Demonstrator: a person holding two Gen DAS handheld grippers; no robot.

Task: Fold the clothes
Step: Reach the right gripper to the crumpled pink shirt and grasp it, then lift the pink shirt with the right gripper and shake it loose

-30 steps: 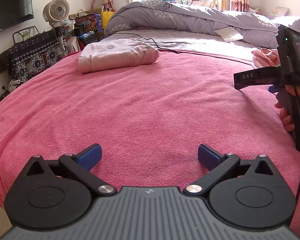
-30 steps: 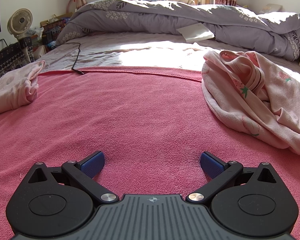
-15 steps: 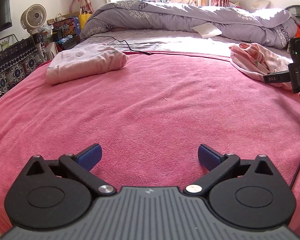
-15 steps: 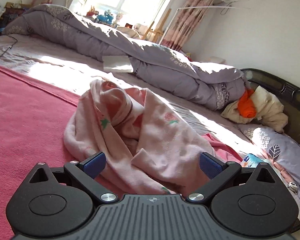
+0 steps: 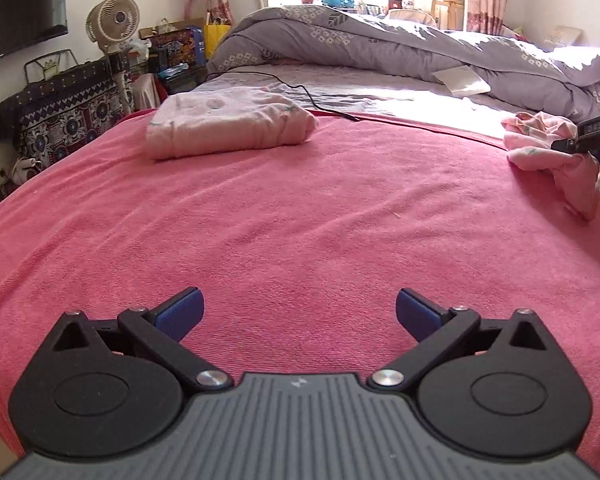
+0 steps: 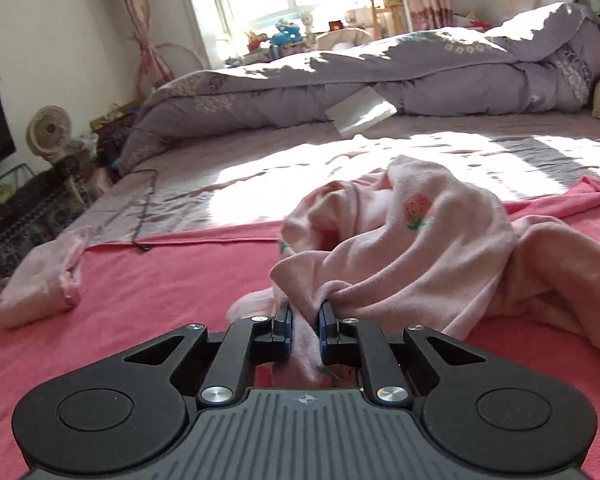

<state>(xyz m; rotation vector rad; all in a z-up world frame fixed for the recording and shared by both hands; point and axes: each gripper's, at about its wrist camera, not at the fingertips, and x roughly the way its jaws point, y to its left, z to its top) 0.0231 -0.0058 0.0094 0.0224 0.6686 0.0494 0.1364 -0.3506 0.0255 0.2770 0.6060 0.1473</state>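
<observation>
- Far-left corner of the pink terry blanket covering the bed: one pale pink garment, already folded into a flat rectangle, lies there. Looks done, leave it.
- Just behind it a thin black cable runs over the grey sheet twd the blanket's far edge. Clear of the work area for now.
- Your left gripper hovers low over the near-middle of the blanket, jaws spread wide, blue pads holding nothing. Nothing lies between or under them.
- Middle of the blanket is bare, so that's the likely spot for laying out the next piece.
- Right side, nr the far edge: the crumpled pale pink pyjama piece w/ strawberry print sits in a heap, part trailing off twd the right edge.
- Your right gripper has its jaws closed nearly all the way on a bunched fold at the heap's near-left side; cloth is pinched between the blue pads and some hangs down behind them.
- Step in hand, as I read it: pickup of garment no. 2, grip made, not yet lifted or spread.
- Next move prob. calls for: drag or lift it twd the blanket's middle, then bring your left gripper across to take a 2nd edge or corner so you can stretch it flat.
- Watch: you've grabbed a wad, not a clean hem, so it may come up twisted. Can't tell which part of the garment you've got.
</observation>
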